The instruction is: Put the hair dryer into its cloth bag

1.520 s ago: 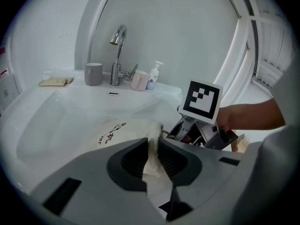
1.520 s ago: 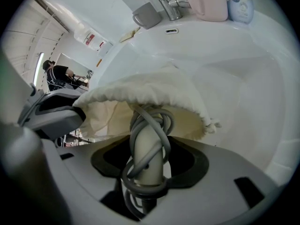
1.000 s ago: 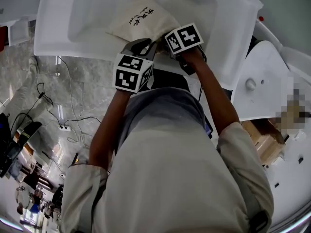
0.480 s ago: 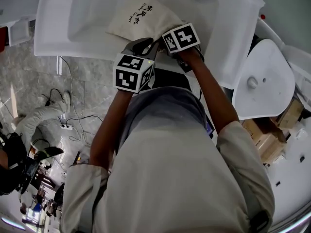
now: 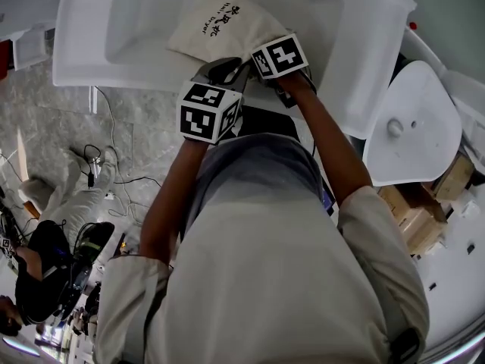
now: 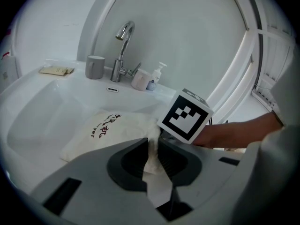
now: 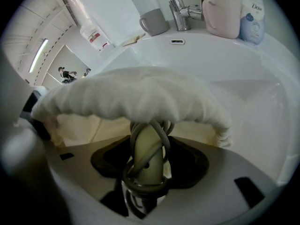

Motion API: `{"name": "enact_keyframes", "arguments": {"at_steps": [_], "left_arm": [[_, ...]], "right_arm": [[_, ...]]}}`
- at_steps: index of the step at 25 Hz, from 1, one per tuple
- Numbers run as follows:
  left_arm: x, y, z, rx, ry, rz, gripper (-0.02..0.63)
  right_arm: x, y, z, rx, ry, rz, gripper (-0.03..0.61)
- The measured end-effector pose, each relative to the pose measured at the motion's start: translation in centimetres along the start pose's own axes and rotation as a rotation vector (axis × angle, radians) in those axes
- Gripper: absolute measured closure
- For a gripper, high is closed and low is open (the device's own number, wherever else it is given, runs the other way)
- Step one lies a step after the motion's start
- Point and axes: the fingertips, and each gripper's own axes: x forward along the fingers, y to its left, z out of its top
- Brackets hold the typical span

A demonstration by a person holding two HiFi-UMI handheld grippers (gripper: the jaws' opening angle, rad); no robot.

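A cream cloth bag [image 5: 218, 21] with dark print lies in the white sink basin [image 5: 136, 21]. In the left gripper view my left gripper [image 6: 153, 157] is shut on a fold of the bag's [image 6: 107, 131] open edge. My right gripper [image 7: 148, 175] is shut on the pale handle of the hair dryer [image 7: 146, 146], which has its grey cord wound round it. The handle runs up under the bag's raised rim [image 7: 136, 95]; the dryer's head is hidden inside the cloth. In the head view both grippers [image 5: 224, 71] [image 5: 258, 73] meet at the bag's near end.
A chrome tap [image 6: 123, 50], a grey cup [image 6: 95, 67], a pink cup [image 6: 139, 80] and a pump bottle [image 6: 158, 76] stand along the sink's back. A white toilet lid [image 5: 409, 120] is to the right. A person [image 5: 53, 264] crouches on the floor at lower left.
Both grippers and the bag have kept almost still. Only the person on the floor at lower left has moved into view.
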Motion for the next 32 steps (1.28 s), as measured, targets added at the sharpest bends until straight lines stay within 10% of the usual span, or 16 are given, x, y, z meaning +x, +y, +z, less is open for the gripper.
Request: {"name": "enact_keyframes", "arguments": {"at_steps": [32], "left_arm": [[1.0, 0.9, -1.5, -0.048, 0.053, -0.029, 0.549]], "right_arm": [[3.7, -1.1, 1.2, 0.024, -0.020, -0.025, 0.341]]}}
